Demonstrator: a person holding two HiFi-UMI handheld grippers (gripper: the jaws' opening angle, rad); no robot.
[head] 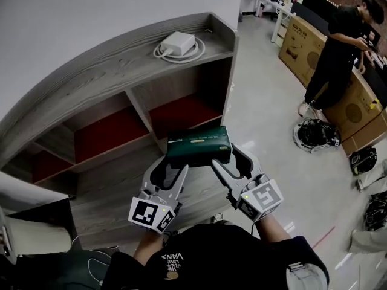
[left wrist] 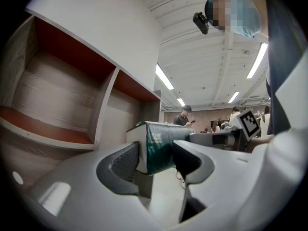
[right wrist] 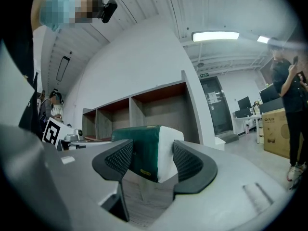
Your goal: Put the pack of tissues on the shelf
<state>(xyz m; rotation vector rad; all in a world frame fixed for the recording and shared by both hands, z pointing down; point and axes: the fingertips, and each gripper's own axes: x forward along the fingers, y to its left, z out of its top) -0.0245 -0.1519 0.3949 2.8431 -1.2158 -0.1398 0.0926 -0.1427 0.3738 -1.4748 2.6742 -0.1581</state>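
Observation:
A dark green pack of tissues (head: 199, 145) with white ends hangs in the air in front of the grey wooden shelf (head: 121, 62). Both grippers hold it. My left gripper (head: 171, 164) is shut on its left end, and the pack (left wrist: 161, 146) sits between that gripper's jaws (left wrist: 156, 160) in the left gripper view. My right gripper (head: 231, 159) is shut on the right end, where the pack (right wrist: 144, 153) fills the gap of the gripper (right wrist: 153, 160). The pack hovers level just outside the shelf's right-hand compartment (head: 181, 115), which has a red back.
A white charger with coiled cable (head: 178, 44) lies on the shelf top. More red-backed compartments (head: 112, 135) open to the left. A person (head: 338, 47) stands at the far right by cardboard boxes (head: 305, 41). Dark bags (head: 314, 135) lie on the floor.

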